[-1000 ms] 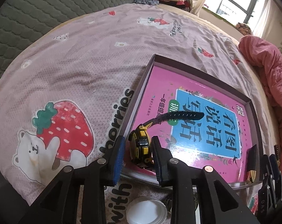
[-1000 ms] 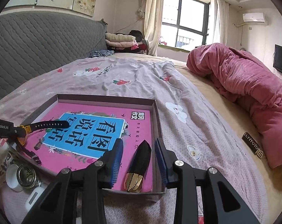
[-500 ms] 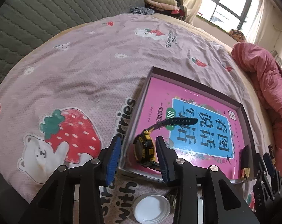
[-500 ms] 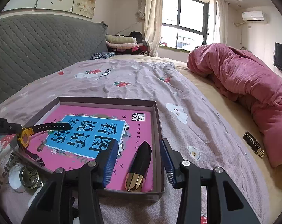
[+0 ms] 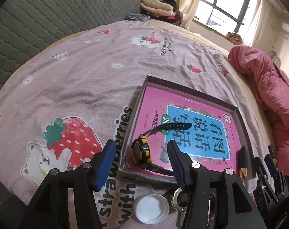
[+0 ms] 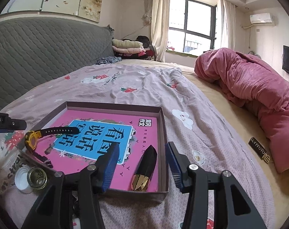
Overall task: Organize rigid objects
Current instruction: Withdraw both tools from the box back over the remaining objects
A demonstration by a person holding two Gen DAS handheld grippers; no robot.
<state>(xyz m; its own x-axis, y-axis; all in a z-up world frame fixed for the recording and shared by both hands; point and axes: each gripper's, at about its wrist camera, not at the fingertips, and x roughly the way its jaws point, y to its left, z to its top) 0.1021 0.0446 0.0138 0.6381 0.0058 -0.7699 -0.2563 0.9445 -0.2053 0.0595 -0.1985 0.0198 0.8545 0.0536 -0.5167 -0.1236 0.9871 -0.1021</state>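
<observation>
A: Since a second ago both pairs of jaws have spread, and the left gripper (image 5: pixel 139 161) has lifted back off the watch (image 5: pixel 142 153), which was pinched between its pads then

B: So where does the watch sit?

A: On its side in the near left corner of the shallow box (image 5: pixel 242 122), on the pink book (image 5: pixel 198 133), one strap arching over the blue title panel. It shows between the blue pads, but neither pad touches it, and the jaws are opening

B: How is that gripper held?

A: Tilted steeply down over the box's near edge, above a white cap (image 5: pixel 151 208) and a small glass jar (image 5: pixel 179 198) on the strawberry bedsheet (image 5: pixel 77 87)

B: And the right one?

A: The right gripper (image 6: pixel 142 164) points more shallowly across the near right corner, its right finger outside the box wall. Its jaws are opening too. The black and gold faceted lipstick (image 6: pixel 145 168) lies flat between them, clear of both pads

B: Anything else?

A: A black bar with gold lettering (image 6: pixel 259 150) lies on the bed beside the pink quilt (image 6: pixel 259 91), well apart from the box
</observation>
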